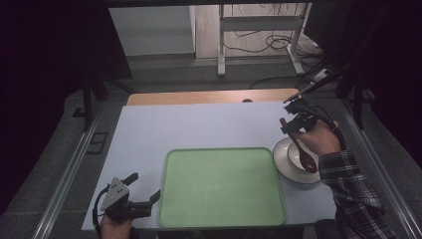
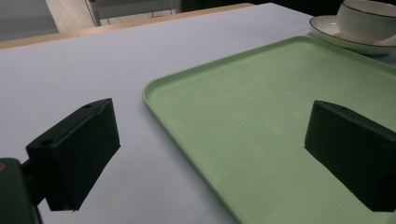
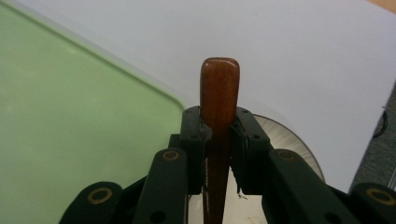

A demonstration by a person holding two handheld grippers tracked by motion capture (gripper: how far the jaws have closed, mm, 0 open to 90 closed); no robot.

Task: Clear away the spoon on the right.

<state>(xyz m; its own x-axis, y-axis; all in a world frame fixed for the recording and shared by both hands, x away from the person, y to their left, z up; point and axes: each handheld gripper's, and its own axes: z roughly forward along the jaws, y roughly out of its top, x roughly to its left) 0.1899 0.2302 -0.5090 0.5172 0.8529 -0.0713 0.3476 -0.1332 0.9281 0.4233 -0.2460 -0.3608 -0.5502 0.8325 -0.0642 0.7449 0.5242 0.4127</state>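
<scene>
My right gripper (image 1: 294, 124) is shut on the handle of a brown wooden spoon (image 1: 300, 148), at the table's right side. The spoon slants down, and its bowl end hangs over a white cup (image 1: 294, 158) on a saucer (image 1: 279, 164). In the right gripper view the handle (image 3: 219, 88) stands up between the pads of the right gripper (image 3: 218, 128), with the saucer's rim (image 3: 287, 135) beyond. My left gripper (image 1: 146, 186) stands open by the front left corner of the green tray (image 1: 221, 186). Nothing lies between the left gripper's (image 2: 212, 154) jaws but the tray's edge (image 2: 187, 140) and the table.
The white table (image 1: 199, 124) has a wooden strip (image 1: 209, 96) along its far edge. The cup (image 2: 369, 18) and saucer (image 2: 334, 37) sit just right of the tray's far right corner. Cables (image 1: 268, 42) and a metal frame (image 1: 221, 45) are on the floor beyond.
</scene>
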